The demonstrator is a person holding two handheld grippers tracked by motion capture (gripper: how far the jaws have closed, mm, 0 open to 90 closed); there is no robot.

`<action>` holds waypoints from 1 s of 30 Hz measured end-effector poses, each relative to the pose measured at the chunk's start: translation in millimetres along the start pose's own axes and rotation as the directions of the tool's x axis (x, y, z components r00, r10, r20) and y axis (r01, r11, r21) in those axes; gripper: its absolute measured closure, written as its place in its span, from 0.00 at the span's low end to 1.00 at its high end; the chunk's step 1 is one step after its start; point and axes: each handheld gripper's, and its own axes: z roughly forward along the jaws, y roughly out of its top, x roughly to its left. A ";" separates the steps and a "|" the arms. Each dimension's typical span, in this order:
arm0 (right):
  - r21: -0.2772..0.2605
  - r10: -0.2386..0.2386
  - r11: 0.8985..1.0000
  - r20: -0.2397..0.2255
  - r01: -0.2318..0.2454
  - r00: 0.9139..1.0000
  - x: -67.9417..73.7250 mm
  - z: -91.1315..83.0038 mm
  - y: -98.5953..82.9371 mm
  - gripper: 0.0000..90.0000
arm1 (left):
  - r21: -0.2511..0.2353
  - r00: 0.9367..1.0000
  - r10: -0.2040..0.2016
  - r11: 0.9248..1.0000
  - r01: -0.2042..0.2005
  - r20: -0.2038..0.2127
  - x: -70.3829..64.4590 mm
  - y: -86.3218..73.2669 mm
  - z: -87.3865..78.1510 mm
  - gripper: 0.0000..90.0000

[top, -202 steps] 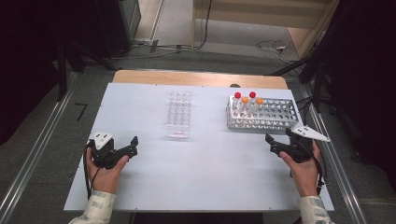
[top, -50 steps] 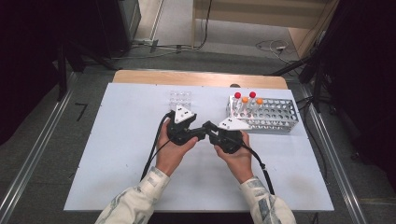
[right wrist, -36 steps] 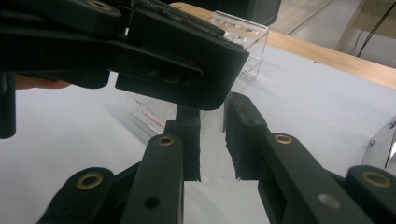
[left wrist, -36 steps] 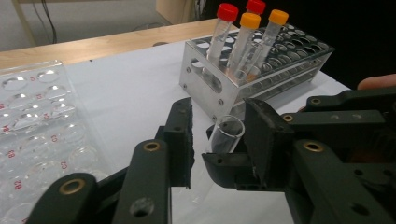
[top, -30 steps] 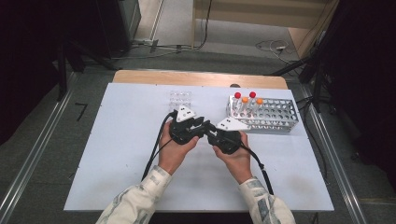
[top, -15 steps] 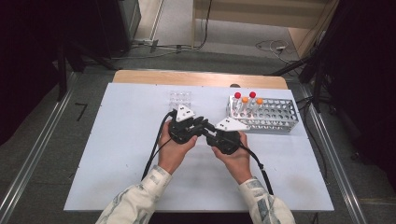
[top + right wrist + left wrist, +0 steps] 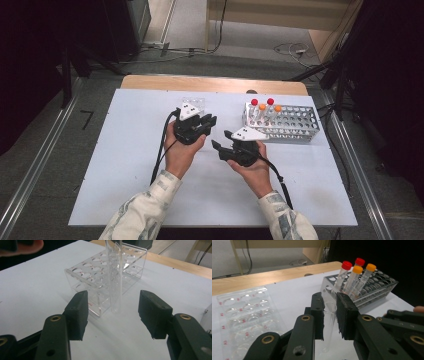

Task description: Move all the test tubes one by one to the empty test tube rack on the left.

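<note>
The table (image 7: 125, 165) is white, with a wooden strip along its far edge. Near the far right corner stands the metal rack (image 7: 292, 123); at its left end four capped tubes (image 7: 263, 107) stand, two with red caps and two with orange caps. Near the middle of the far edge stands the clear rack (image 7: 192, 103), which is partly hidden behind the left gripper (image 7: 210, 121). This gripper is closed on a clear tube (image 7: 329, 322), and the tube hangs upright between its jaws, just above the table and in front of the clear rack. The right gripper (image 7: 218, 149) is just beside, nearer to the front edge; its jaws are wide apart, on both sides of the tube but not touching it.
</note>
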 end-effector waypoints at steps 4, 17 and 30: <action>0.003 0.009 1.000 0.004 -0.009 1.000 -3.1 -0.2 -2.8 0.44 | -0.015 1.000 -0.015 1.000 0.015 -0.016 6.5 5.9 -1.8 0.86; 0.010 0.030 1.000 -0.008 -0.030 1.000 -7.2 -1.4 -4.4 0.43 | -0.073 0.996 -0.046 0.997 0.041 -0.074 27.3 20.6 -13.0 0.86; 0.009 0.037 0.999 -0.004 -0.037 0.999 -8.4 -2.0 -4.4 0.35 | -0.071 0.989 -0.028 0.997 0.018 -0.148 42.9 19.6 -14.7 0.86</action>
